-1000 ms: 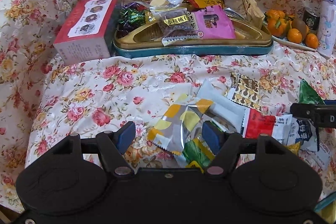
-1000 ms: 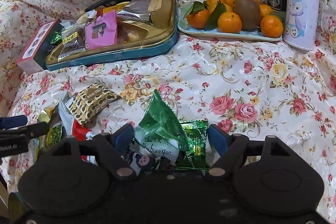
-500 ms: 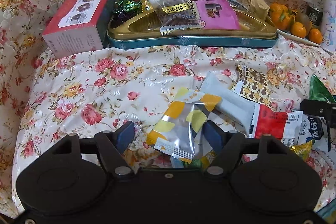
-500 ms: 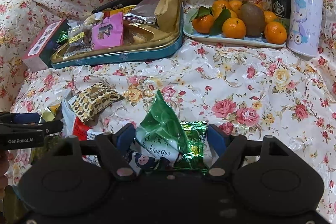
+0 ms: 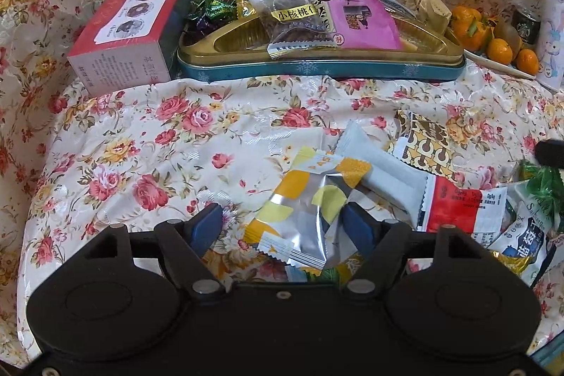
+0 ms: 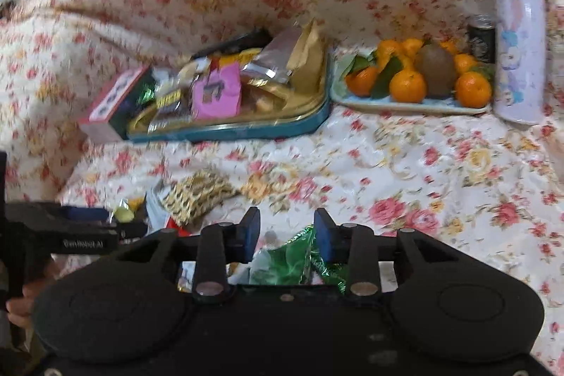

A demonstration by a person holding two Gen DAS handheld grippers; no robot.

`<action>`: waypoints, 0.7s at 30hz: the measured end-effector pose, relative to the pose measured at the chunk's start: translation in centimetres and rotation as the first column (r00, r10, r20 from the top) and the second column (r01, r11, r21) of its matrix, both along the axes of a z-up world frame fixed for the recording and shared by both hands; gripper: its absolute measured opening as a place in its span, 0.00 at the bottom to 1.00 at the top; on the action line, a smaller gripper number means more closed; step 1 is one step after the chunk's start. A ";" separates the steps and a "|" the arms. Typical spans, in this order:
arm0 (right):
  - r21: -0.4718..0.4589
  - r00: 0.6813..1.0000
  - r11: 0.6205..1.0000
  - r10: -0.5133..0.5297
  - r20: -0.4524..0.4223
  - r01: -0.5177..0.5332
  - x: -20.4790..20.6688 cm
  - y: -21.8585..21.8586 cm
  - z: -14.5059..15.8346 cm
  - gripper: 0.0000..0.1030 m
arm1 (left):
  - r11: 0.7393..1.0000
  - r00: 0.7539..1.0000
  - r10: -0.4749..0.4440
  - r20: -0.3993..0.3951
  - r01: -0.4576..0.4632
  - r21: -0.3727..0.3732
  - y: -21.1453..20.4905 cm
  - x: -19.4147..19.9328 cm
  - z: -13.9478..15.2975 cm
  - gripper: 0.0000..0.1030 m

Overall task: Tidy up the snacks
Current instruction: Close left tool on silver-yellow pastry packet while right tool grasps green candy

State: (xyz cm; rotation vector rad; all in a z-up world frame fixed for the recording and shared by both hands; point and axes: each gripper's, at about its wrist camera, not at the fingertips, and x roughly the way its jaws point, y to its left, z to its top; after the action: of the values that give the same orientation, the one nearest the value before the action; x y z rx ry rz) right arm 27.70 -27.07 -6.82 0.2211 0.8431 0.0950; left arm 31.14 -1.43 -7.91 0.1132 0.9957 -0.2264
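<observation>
Loose snack packets lie in a pile on the flowered cloth. My left gripper (image 5: pixel 282 221) is open and straddles a yellow-and-silver packet (image 5: pixel 306 210), whose edge meets the right pad only. Beside that packet lie a white packet (image 5: pixel 384 164), a red-and-white one (image 5: pixel 461 207) and a leopard-print one (image 5: pixel 423 143). My right gripper (image 6: pixel 287 233) is closing, and a crumpled green packet (image 6: pixel 292 256) is pinched between its pads, raised off the pile. At the back stands the gold-and-teal tin tray (image 5: pixel 317 69) holding several snacks.
A red box (image 5: pixel 130 27) stands left of the tray. A plate (image 6: pixel 405 103) of oranges and a kiwi, a dark can (image 6: pixel 481 37) and a lilac bottle (image 6: pixel 518 41) stand to the right. A hand (image 6: pixel 21 302) shows at the far left. The cloth rises behind.
The right jaws have drawn in from wide apart onto the green packet, and that gripper has lifted and tipped upward, blurring its view. The left gripper has barely shifted over the yellow-and-silver packet.
</observation>
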 end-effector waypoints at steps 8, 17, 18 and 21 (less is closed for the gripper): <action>0.041 0.993 0.999 -0.031 -0.117 0.036 -1.5 -0.8 0.3 0.46 | 1.000 1.000 0.004 0.001 -0.004 0.001 0.0 0.0 -0.1 0.74; 0.076 0.985 0.996 -0.041 -0.168 0.055 -2.0 0.9 -1.5 0.46 | 1.000 1.000 0.005 -0.001 -0.005 0.001 -0.1 0.0 -0.2 0.74; 0.074 0.984 0.996 -0.045 -0.171 0.059 -1.7 1.1 -1.7 0.46 | 1.000 1.000 0.005 -0.002 -0.005 0.001 -0.1 0.0 -0.2 0.74; 0.063 0.983 0.996 -0.046 -0.178 0.058 -1.0 1.2 -2.2 0.42 | 1.000 1.000 0.007 -0.001 -0.007 -0.009 0.0 0.1 0.0 0.67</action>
State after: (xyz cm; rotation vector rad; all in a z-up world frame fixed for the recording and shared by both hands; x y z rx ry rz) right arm 26.75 -25.84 -9.02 0.3187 1.0111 0.0550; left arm 31.23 -1.43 -7.94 0.1016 0.9954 -0.2241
